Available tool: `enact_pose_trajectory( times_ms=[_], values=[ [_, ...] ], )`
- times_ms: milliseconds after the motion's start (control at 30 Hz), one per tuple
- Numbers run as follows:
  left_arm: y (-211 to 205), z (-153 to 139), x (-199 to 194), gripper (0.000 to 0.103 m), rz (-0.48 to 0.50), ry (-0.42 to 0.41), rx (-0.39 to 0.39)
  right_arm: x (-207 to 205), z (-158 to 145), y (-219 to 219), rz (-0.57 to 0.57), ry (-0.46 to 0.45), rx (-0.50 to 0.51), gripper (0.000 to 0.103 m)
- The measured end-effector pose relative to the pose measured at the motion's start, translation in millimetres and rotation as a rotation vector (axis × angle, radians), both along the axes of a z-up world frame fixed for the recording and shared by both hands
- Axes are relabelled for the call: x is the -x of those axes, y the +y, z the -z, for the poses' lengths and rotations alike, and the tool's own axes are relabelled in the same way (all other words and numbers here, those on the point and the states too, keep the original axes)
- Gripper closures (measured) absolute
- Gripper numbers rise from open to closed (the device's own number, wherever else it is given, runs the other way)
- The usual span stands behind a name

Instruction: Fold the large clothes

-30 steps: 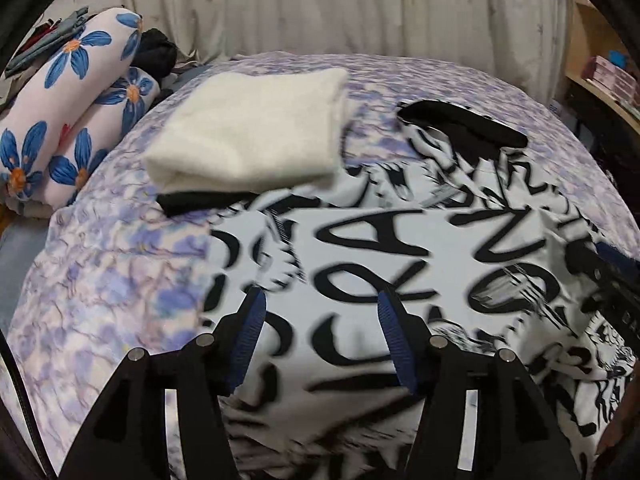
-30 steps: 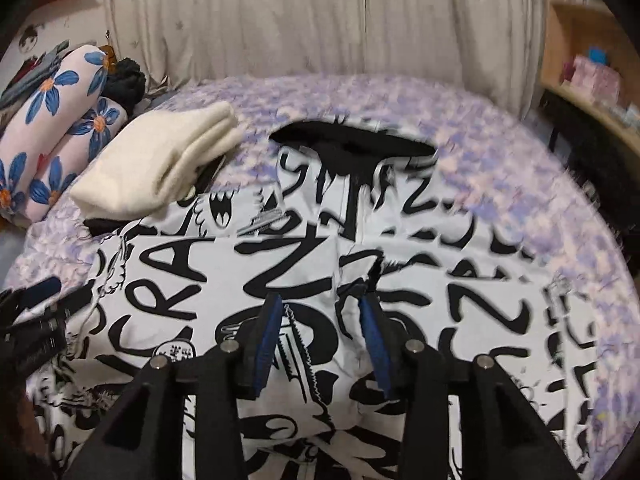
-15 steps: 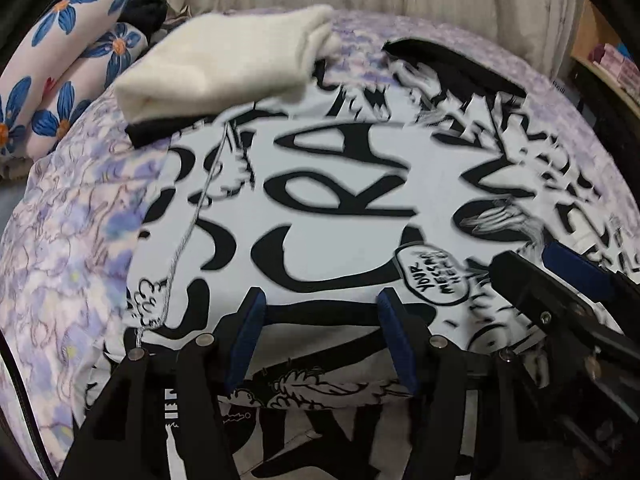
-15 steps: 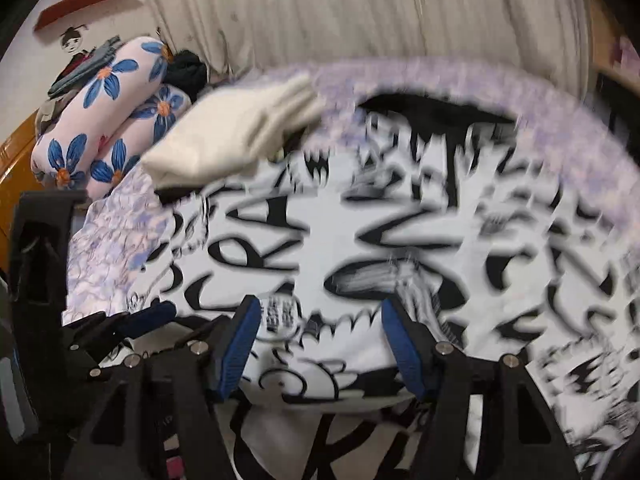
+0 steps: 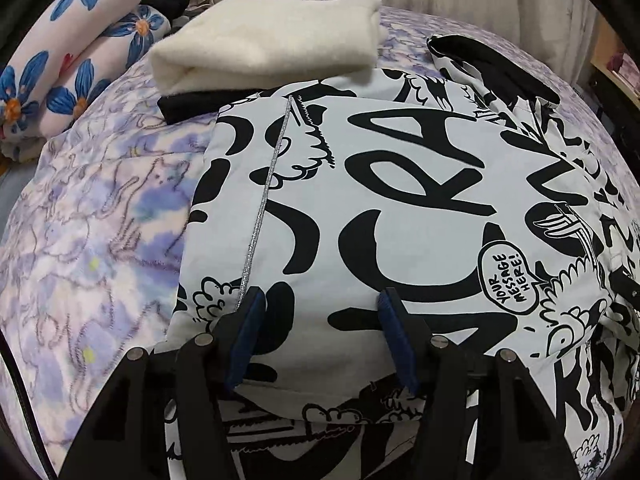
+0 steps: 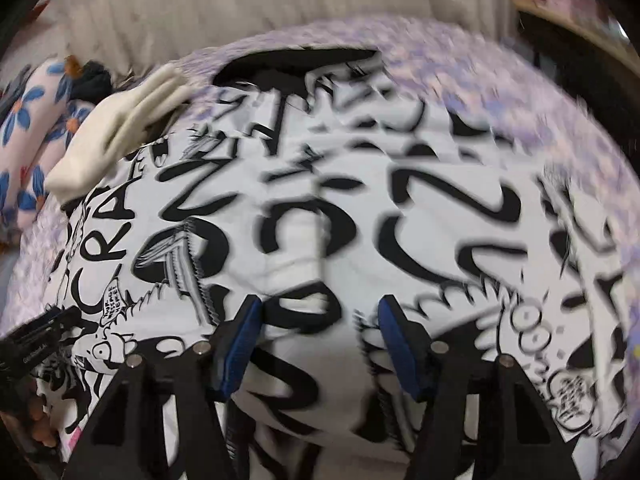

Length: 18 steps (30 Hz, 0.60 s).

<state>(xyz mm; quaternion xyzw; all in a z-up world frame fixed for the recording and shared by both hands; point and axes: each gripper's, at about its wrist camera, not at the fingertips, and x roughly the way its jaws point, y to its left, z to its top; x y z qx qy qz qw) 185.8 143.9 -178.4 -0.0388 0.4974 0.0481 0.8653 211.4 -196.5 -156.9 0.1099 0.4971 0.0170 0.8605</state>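
A large white garment with black graffiti lettering (image 5: 400, 200) lies spread on the bed, its black collar at the far side. My left gripper (image 5: 320, 316) is open and empty, low over the garment's near left part beside a silver seam. My right gripper (image 6: 318, 320) is open and empty over the garment's near middle (image 6: 320, 208); this view is blurred. The left gripper shows at the left edge of the right wrist view (image 6: 36, 340).
A folded cream garment (image 5: 268, 40) lies on a black one at the far left of the purple patterned bedspread (image 5: 100, 220). Rolled floral bedding (image 5: 72, 40) sits beyond it. A curtain hangs behind; shelves stand at the right.
Both grippers have dropped toward the garment's near edge and stayed open. The left view has steadied closer to the left seam; the right gripper has swung rightward and is still moving.
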Motion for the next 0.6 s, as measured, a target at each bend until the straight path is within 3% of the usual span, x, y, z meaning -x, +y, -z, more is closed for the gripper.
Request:
enact_pose_trajectory(
  times_ms=[233,367,600],
  values=[
    [1.3,-10.1,8.3,0.045,0.019,-0.019,0.008,11.7,-14.4,-0.3,0.023,-0.035,-0.033,0.044],
    [-2.2,-24.6,21.1,0.036,0.022,-0.048,-0.051,17.5,-26.4,0.1,0.032,-0.050,-0.059,0.043],
    [-3.0,-60.7,50.6,0.033,0.016,-0.115,-0.087,37.2,-55.9,-1.0,0.048,-0.105,-0.089,0.042]
  ],
)
